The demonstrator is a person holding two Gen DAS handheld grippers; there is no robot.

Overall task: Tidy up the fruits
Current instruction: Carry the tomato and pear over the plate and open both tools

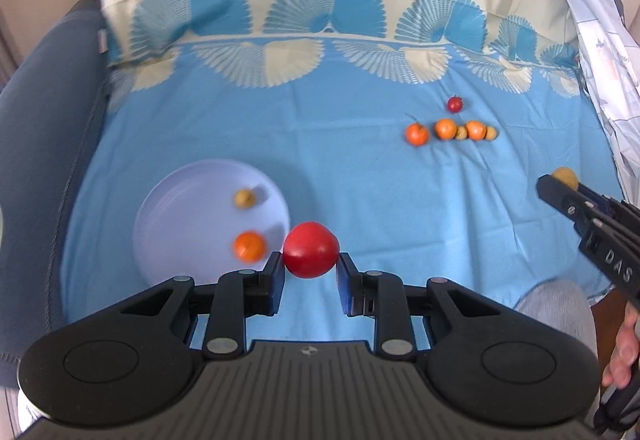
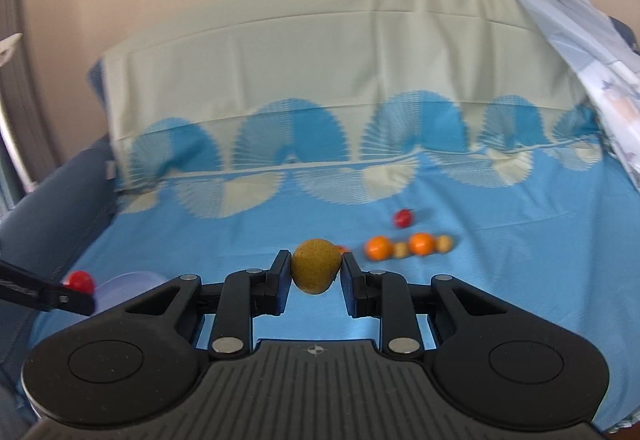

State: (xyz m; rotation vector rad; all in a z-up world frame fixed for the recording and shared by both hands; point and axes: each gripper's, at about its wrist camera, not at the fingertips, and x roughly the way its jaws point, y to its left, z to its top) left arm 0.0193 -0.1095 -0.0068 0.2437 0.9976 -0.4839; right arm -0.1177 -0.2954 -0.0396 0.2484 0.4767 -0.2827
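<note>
My left gripper (image 1: pixel 311 267) is shut on a red tomato (image 1: pixel 310 249) and holds it above the blue sheet, just right of a white plate (image 1: pixel 180 224). The plate holds an orange fruit (image 1: pixel 249 245) and a small yellow fruit (image 1: pixel 244 198). My right gripper (image 2: pixel 316 272) is shut on a yellow-green pear-like fruit (image 2: pixel 316 265) above the sheet; it also shows at the right edge of the left wrist view (image 1: pixel 560 182). A row of orange and small yellow fruits (image 1: pixel 450 131) lies on the sheet, with a small red fruit (image 1: pixel 455 104) behind it.
The blue patterned sheet (image 1: pixel 360 180) covers a bed or sofa with a grey padded arm (image 1: pixel 48 128) at the left. A crumpled light cloth (image 1: pixel 600 52) hangs at the right. The plate's rim (image 2: pixel 132 282) shows low at the left of the right wrist view.
</note>
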